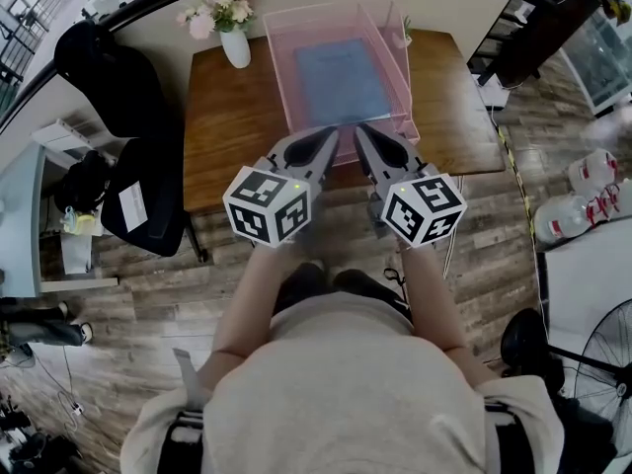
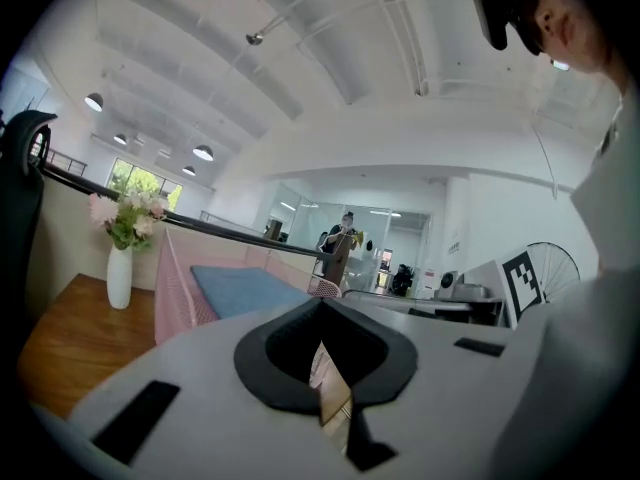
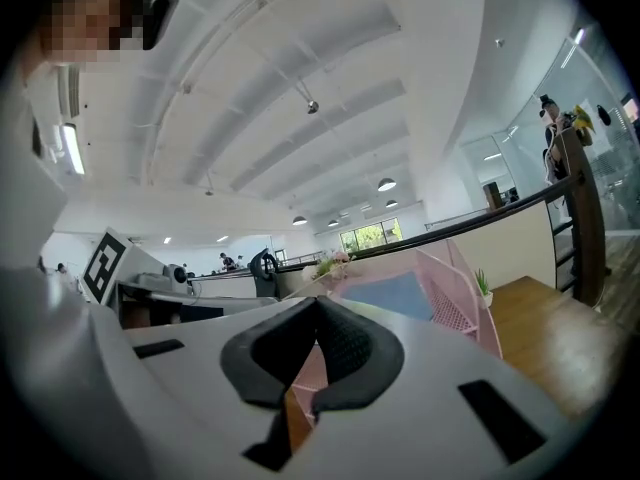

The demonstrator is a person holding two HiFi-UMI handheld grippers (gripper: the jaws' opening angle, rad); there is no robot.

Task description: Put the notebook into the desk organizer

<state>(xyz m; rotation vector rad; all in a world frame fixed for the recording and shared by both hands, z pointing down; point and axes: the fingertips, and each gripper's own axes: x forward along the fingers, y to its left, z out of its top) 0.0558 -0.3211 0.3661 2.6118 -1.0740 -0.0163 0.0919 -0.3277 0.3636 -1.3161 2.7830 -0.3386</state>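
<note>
A blue notebook (image 1: pixel 341 79) lies flat inside the pink mesh desk organizer (image 1: pixel 296 28) on the wooden table (image 1: pixel 227 126). My left gripper (image 1: pixel 334 134) and right gripper (image 1: pixel 361 131) hover side by side at the organizer's near end, tips almost touching each other. Both are shut with nothing between their jaws. In the left gripper view the left gripper (image 2: pixel 320 306) points roughly level, with the notebook (image 2: pixel 245 290) and organizer (image 2: pixel 175 288) just beyond it. The right gripper (image 3: pixel 317 303) sees the notebook (image 3: pixel 390 293) in the organizer (image 3: pixel 455 298) too.
A white vase of pink flowers (image 1: pixel 234 38) stands left of the organizer and a small potted plant (image 1: pixel 405 33) right of it. A black chair with a jacket (image 1: pixel 128 117) is at the table's left. Water bottles (image 1: pixel 592 191) and a fan (image 1: pixel 602 354) are on the right.
</note>
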